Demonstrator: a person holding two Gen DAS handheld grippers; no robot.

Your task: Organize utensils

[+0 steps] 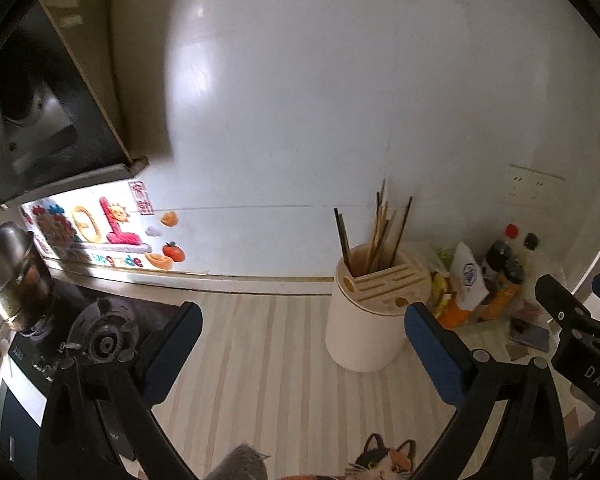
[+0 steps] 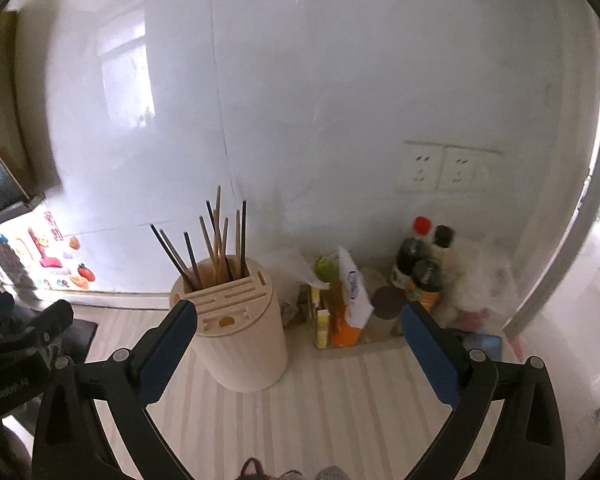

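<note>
- Left gripper (image 1: pixel 302 320): jaws spread wide, nothing between the blue pads; it hangs above the striped counter (image 1: pixel 268 360).
- Right gripper (image 2: pixel 298 320): likewise released, jaws wide apart and empty.
- Utensil holder (image 1: pixel 366 324): cream cylinder, upright on the counter near the white wall, slotted top; it stands ahead of both grippers, apart from their pads.
- Chopsticks (image 2: pixel 216 244): a mixed bundle of dark and pale wooden sticks, standing on end in the holder's rear compartment and fanning outward.
- Bottles and packets (image 2: pixel 380 292): clustered against the wall just right of the holder.
- Gas stove (image 1: pixel 100 336): at the counter's left end, with a metal pot (image 1: pixel 12 272) beside it.
</note>
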